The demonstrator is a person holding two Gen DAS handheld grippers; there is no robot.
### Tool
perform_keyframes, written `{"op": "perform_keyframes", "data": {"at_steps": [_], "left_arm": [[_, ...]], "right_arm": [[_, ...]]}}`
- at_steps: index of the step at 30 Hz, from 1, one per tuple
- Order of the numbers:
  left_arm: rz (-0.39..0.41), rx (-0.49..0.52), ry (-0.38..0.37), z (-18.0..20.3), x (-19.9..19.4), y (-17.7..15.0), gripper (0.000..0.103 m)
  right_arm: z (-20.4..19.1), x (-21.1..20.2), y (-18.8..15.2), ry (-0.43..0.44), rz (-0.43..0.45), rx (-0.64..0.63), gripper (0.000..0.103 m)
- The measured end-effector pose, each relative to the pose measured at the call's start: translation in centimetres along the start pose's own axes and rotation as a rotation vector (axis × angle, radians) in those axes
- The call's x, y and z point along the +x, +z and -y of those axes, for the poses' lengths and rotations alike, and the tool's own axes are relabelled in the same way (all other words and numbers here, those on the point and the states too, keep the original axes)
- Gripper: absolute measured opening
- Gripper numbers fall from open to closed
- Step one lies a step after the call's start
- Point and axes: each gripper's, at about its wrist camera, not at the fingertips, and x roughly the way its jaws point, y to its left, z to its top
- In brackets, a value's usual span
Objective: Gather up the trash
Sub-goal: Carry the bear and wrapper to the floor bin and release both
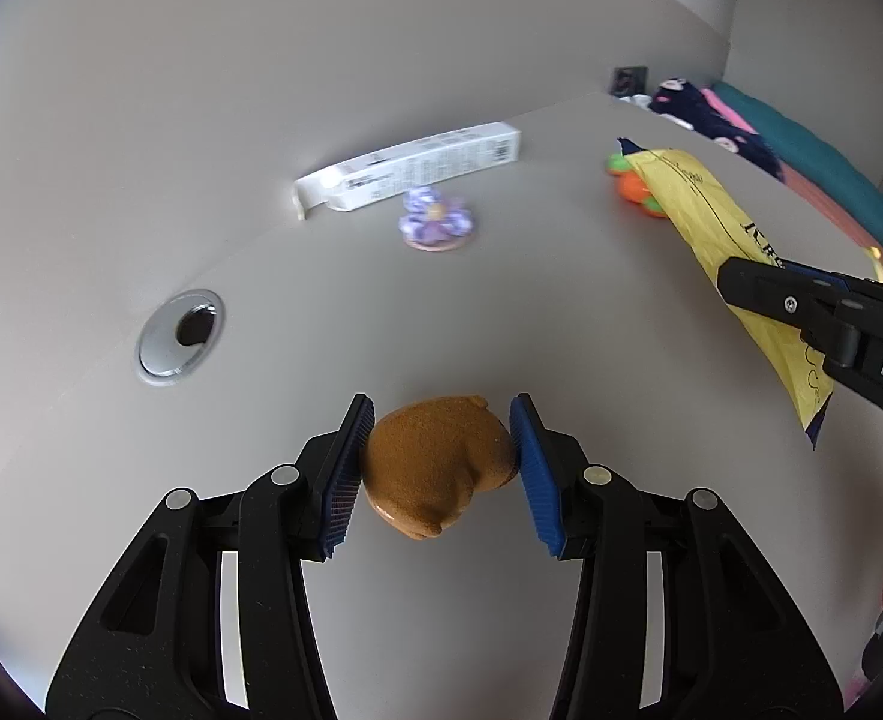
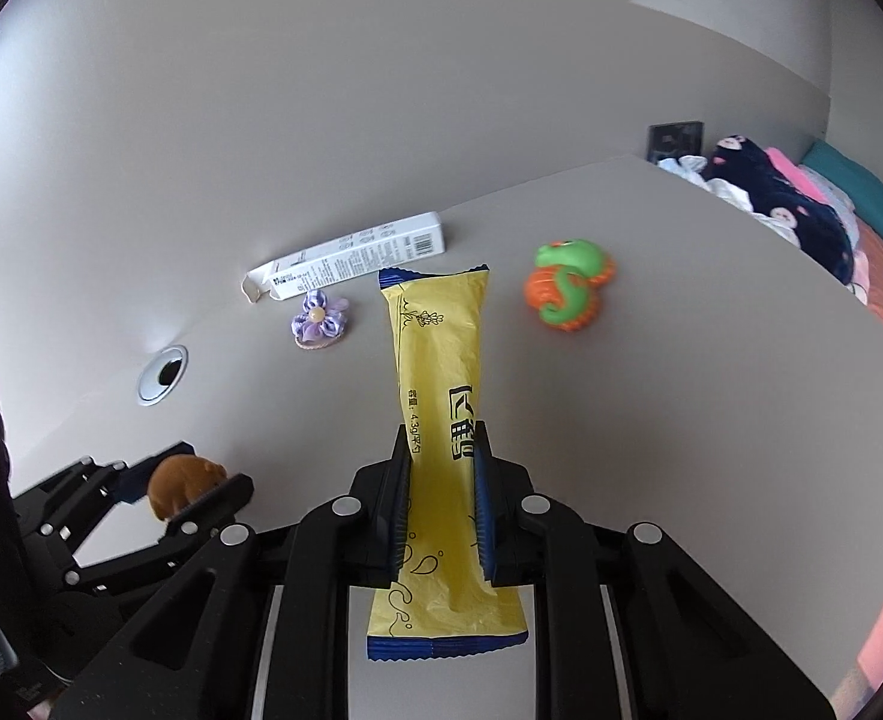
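My right gripper is shut on a long yellow wrapper with blue ends and holds it above the white desk. The wrapper also shows in the left wrist view, with the right gripper's fingers on it. My left gripper is shut on a small brown furry toy animal, low over the desk. The toy also shows at lower left in the right wrist view, between the left gripper's fingers. An empty white carton lies at the desk's back by the wall, also in the right wrist view.
A purple fabric flower hair tie lies near the carton. An orange and green toy sits to the right. A round metal cable grommet is set in the desk at left. A bed with clothes lies beyond the desk's right edge.
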Motion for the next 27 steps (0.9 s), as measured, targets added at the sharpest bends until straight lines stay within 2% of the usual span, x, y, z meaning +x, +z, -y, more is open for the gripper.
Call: {"op": "perform_keyframes", "data": {"at_steps": [10,20,27], "left_arm": [[0.046,0.073,-0.063,6.4,-4.0,-1.9,0.047],[0.090,0.215,-0.107,13.8,-7.1,-3.9,0.047],[0.111,0.299,-0.187,19.5,-9.4,-6.1,0.047]], "right_arm": [[4.3,-6.2,-4.2,0.028,0.050,0.075,0.019],[9.5,-11.8,-9.4,0.009,0.117,0.179,0.019],[13.8,-15.7,-13.2,-0.032,0.153,0.259,0.019]]}}
